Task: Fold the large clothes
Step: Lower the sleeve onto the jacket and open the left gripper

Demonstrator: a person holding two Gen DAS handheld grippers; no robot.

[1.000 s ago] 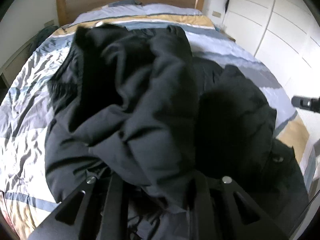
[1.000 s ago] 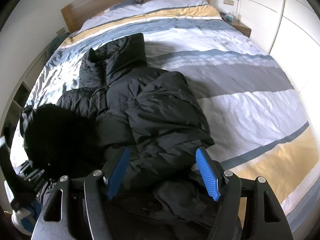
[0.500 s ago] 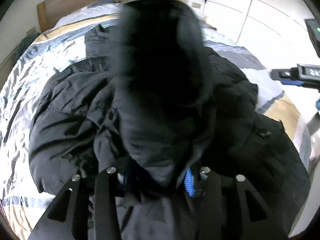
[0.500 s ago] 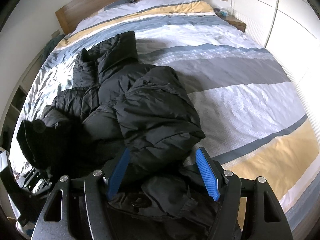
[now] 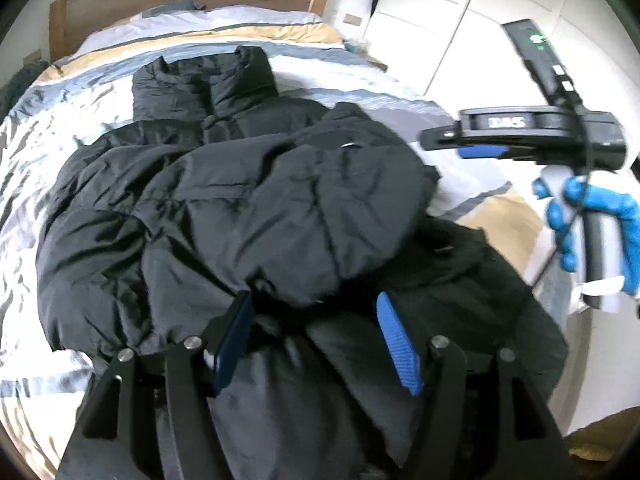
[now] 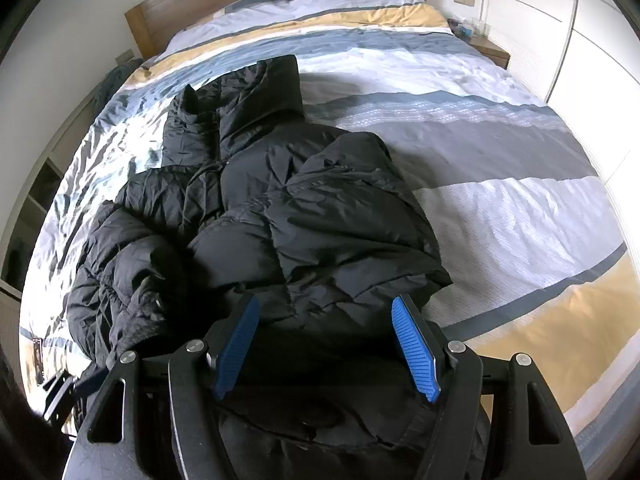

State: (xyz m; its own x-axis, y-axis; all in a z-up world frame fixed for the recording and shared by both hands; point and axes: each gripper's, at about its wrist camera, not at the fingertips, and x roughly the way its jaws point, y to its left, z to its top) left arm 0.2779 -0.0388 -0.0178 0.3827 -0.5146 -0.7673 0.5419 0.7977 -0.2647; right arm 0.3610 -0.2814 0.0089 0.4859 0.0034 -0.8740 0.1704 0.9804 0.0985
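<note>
The left gripper (image 5: 316,320) is pointed steeply downward, and its jaws have just been opening; its blue pads (image 5: 398,344) are seen parted, with cloth lying loosely between them and pressed by neither. The right gripper (image 6: 324,340) is likewise tilted steeply down, with its blue pads (image 6: 414,346) held wide apart over cloth and closed on nothing. In the left wrist view the right gripper is seen from the side at about 2 o'clock, its handle gripped by a hand in a blue glove (image 5: 592,228) at about 3 o'clock.
</note>
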